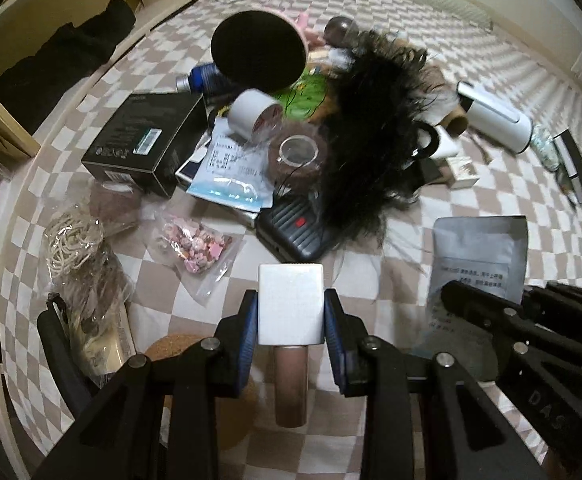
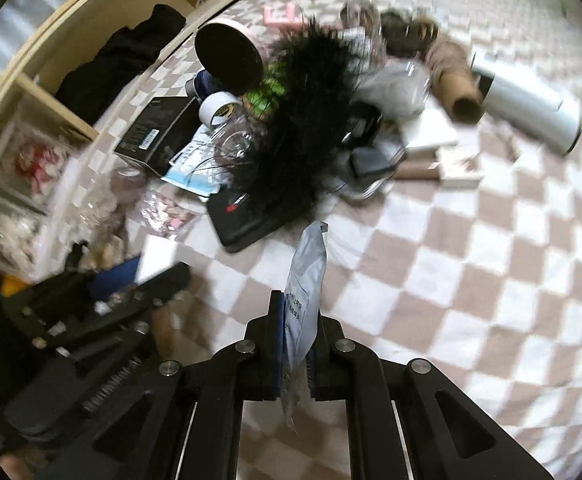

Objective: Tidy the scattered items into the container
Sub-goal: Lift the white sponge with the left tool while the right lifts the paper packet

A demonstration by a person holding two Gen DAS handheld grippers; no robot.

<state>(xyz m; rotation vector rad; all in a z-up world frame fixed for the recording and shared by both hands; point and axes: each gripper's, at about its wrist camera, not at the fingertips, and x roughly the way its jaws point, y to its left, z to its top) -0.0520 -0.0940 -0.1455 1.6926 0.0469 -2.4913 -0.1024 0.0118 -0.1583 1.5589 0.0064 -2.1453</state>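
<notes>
Left gripper (image 1: pixel 291 322): jaws closed on a white rectangular block (image 1: pixel 291 304) with a brownish cylindrical stem (image 1: pixel 289 386) below it, held above the checkered bedcover (image 1: pixel 471 208). A round cork disc (image 1: pixel 179 350) lies on the cover just under the left jaw.

Right gripper (image 2: pixel 294 344): jaws closed on a thin silver-grey foil pouch (image 2: pixel 305 280), pinched edge-on and standing upright between the blue pads (image 2: pixel 278 344). In the left wrist view the same pouch (image 1: pixel 479 252) faces the camera, showing printed text, with the right gripper's black frame across its lower edge.

Scattered items lie in a heap beyond both grippers. A black feathery bundle (image 1: pixel 371 136) lies across the middle of the heap. To its left are a black box (image 1: pixel 147 144), a roll of white tape (image 1: pixel 253 114), a brown roll with a clear core (image 1: pixel 297 156) and a light blue packet (image 1: pixel 231 188). A dark ridged case with a red mark (image 1: pixel 295 232) lies nearest the left gripper. A clear bag of pink pieces (image 1: pixel 195 246) and a bag of pale cord (image 1: pixel 73 246) rest on the cover at left. A round black-lined tub with a pink rim (image 1: pixel 259 50) lies on its side at the far edge of the heap. A white cylinder (image 1: pixel 495 118) and a cardboard tube (image 2: pixel 461 96) lie at right, touching end to end in the right wrist view, which is motion-blurred.
</notes>
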